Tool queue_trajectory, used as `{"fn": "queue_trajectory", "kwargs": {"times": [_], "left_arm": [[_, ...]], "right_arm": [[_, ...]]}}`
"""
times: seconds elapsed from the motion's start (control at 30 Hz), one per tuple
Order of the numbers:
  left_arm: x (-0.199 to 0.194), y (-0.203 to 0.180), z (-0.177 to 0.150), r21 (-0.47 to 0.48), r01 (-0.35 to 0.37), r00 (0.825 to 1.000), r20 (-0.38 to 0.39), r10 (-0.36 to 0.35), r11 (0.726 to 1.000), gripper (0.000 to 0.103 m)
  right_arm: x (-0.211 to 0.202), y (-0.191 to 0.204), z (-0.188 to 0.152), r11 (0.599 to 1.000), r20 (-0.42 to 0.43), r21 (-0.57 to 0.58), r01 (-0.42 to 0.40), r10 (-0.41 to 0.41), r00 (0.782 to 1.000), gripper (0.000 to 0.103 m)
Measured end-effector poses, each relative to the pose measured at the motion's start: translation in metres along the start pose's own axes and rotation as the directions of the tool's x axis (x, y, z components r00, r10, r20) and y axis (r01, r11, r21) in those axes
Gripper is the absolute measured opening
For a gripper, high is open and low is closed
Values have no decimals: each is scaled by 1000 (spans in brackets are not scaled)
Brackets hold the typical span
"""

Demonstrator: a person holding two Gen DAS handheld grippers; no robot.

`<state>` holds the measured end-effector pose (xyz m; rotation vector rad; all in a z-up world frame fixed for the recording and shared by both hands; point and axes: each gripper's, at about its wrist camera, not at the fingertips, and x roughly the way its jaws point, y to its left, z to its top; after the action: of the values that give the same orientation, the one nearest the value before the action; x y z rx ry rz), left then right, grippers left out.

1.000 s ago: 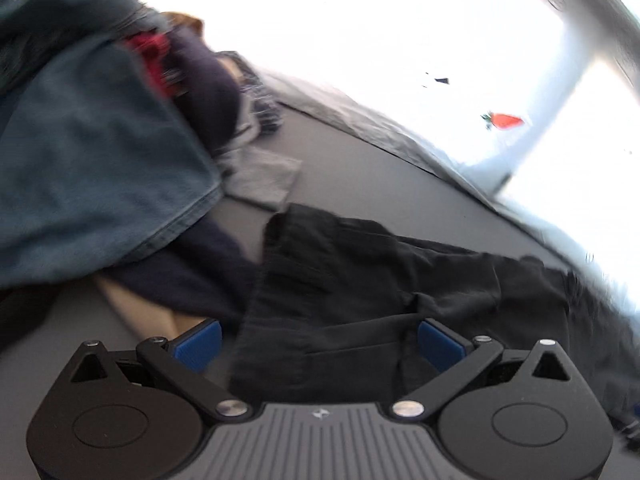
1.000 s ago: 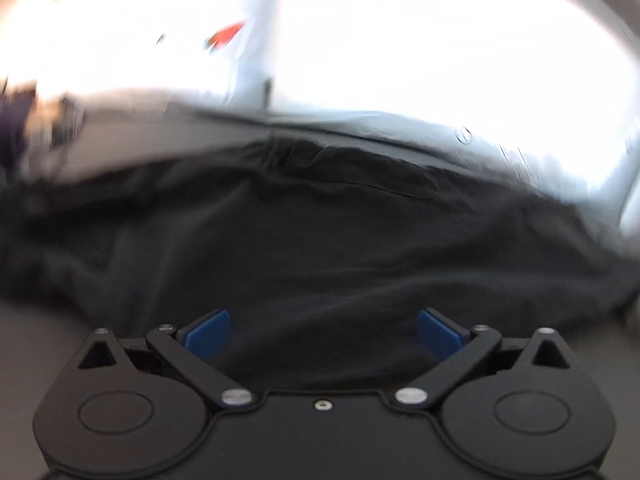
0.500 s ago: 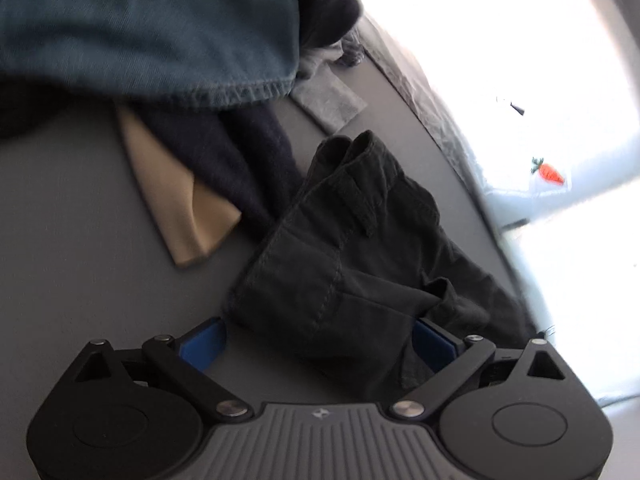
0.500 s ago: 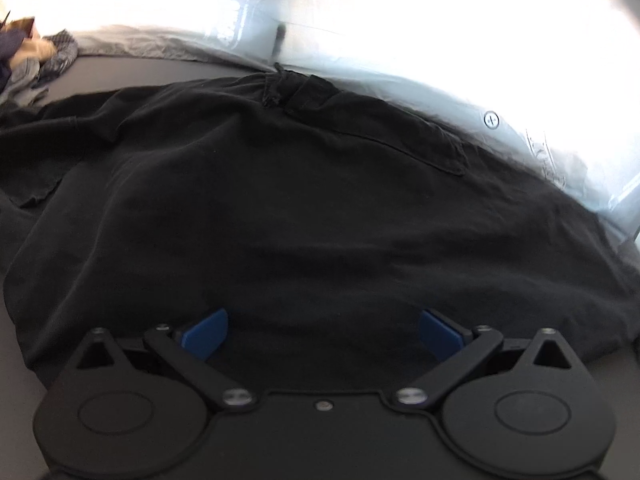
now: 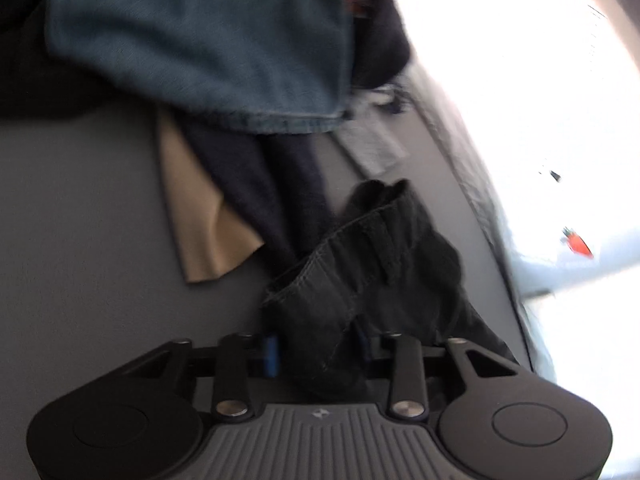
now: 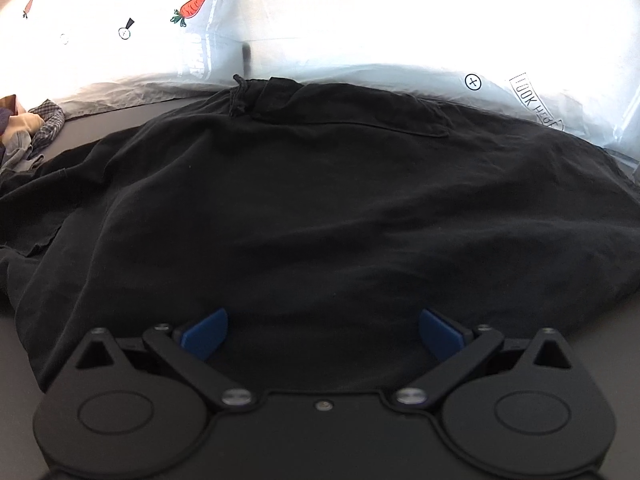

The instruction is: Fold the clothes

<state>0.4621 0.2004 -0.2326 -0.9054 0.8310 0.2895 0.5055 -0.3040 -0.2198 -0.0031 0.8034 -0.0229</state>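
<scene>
While the black trousers [image 6: 328,208] lie spread across the grey table [image 5: 80,240], I have one end of them bunched up in my left gripper [image 5: 316,354]. Its jaws have closed in on a thick wad of the dark cloth, with only a sliver of one blue pad [image 5: 271,354] showing beside it. From that hold the cloth runs up and away to my right, a seamed hem or band cresting just ahead of the tool.

My right gripper [image 6: 320,330] sits low over the broad flat part of the same garment with its jaws spread wide, both blue pads [image 6: 206,334] apart and nothing between them. The cloth's near edge lies just under that tool. The long axis of the trousers seems to run side to side across the right view, with a pocket flap [image 6: 360,114] and a drawstring knot [image 6: 239,96] at the far edge against the white printed bag [image 6: 200,32].

So the end I hold is the nearer one to my left, and I judge the fold would carry it across toward the right, along that long axis, while the right tool could pin or pinch the flat part.

Beyond my left tool a pile waits: blue jeans [image 5: 208,40], a tan piece [image 5: 200,216] and a navy garment [image 5: 260,176] tucked beneath.
</scene>
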Motion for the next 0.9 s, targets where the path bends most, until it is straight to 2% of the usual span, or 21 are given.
{"fn": "queue_trajectory", "kwargs": {"times": [0.07,0.13,0.27,0.33,0.43,0.5,0.53,0.57,0.6,0.63,0.7,0.73,0.8,0.83,0.9], "left_arm": [[-13,-20,1,106,1,1000,30,-4,994,22],[-31,-51,0,246,10,996,82,-31,969,22],[-74,-135,-14,511,32,976,169,-137,859,21],[-90,-184,-30,601,81,960,166,-224,795,18],[-103,-251,-73,713,191,935,78,-347,675,18],[-98,-288,-112,753,303,908,-43,-417,583,18],[-88,-302,-133,749,366,893,-115,-436,552,18],[-70,-313,-153,736,415,881,-179,-438,535,19],[-48,-321,-174,712,450,876,-236,-420,539,19],[-22,-326,-191,676,470,878,-293,-378,567,20],[24,-327,-212,575,472,876,-395,-278,668,20],[36,-321,-213,529,477,866,-421,-270,702,20],[36,-312,-216,473,497,851,-429,-303,727,25],[34,-308,-216,468,495,853,-420,-308,732,29],[22,-299,-210,511,441,891,-351,-290,738,35]], "right_arm": [[-1,-3,-3,1000,-2,10,-3,3,1000,103],[-5,-7,-3,999,-14,31,-12,12,1000,103],[-19,-27,-10,991,5,124,-49,48,999,103],[-28,-41,-17,983,12,175,-48,46,999,103],[-44,-71,-34,962,0,272,-25,26,1000,103],[-56,-92,-45,949,-7,316,-5,8,1000,103],[-61,-103,-49,945,-14,326,11,-7,1000,103],[-66,-113,-53,941,-20,336,27,-22,1000,103],[-71,-124,-57,937,-27,346,43,-36,999,103],[-75,-134,-59,932,-34,360,54,-45,998,103],[-80,-154,-60,921,-48,385,58,-42,998,103],[-84,-161,-59,923,-46,380,57,-43,998,103],[-90,-173,-55,930,-42,363,54,-42,998,103],[-92,-178,-53,932,-42,361,46,-32,999,102],[-92,-188,-47,927,-43,374,15,1,999,100]]}}
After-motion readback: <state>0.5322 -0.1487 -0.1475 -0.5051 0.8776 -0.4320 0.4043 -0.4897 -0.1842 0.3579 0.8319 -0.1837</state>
